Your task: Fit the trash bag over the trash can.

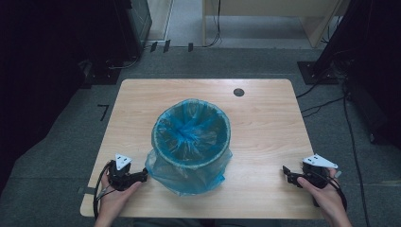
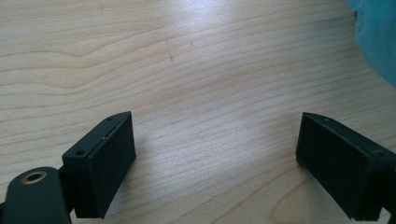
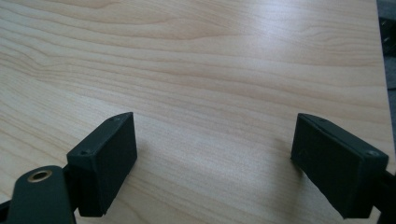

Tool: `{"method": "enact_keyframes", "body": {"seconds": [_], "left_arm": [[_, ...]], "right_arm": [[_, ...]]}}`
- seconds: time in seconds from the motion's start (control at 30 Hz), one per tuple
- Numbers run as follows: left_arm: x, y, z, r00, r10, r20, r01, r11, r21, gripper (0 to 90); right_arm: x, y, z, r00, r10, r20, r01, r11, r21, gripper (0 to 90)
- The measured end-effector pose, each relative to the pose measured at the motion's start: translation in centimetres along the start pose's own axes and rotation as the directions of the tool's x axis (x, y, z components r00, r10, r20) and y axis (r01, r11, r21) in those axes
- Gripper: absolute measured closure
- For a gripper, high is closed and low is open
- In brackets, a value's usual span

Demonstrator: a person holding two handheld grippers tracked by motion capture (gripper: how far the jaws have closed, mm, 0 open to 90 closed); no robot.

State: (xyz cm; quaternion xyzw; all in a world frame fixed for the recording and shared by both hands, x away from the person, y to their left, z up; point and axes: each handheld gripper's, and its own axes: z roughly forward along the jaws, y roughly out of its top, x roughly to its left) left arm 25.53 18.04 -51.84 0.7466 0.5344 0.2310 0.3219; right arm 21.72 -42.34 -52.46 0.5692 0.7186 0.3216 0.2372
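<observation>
A: Any writing or labels to read?

B: No brand anywhere. The one mark is a dark figure on the floor left of the table (image 1: 265,118), shaped like a 7 (image 1: 103,112). The bin and its liner are plain.

A: Count things for me.

B: One round bin (image 1: 191,142), standing upright at the middle of the table, a little toward the near edge. One blue bag (image 1: 185,176) lines it, folded over the rim and hanging loose down the outside, bunched at the base. One small dark round hole (image 1: 239,92) in the tabletop at the far side. Two grippers, one in each hand.

A: Where are the grippers?

B: The left gripper (image 1: 142,176) sits near the table's near left corner, its tip just beside the bag's lower left folds; whether it touches them I cannot tell. The right gripper (image 1: 287,173) is at the near right edge, well apart from the bin.

A: And their jaws?

B: Both stand spread wide over bare wood with nothing between them. In the left gripper view (image 2: 215,149) a patch of blue bag shows at the upper right corner.
</observation>
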Motion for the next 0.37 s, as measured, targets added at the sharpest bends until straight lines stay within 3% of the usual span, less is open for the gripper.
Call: {"method": "enact_keyframes", "body": {"seconds": [0.37], "left_arm": [[0.04,0.04,0.05,1.0000,0.002,0.003,-0.002,1.0000,-0.001,11.1]], "right_arm": [[-0.03,-0.03,-0.02,1.0000,0.003,0.003,-0.003,1.000,0.000,13.8]]}}
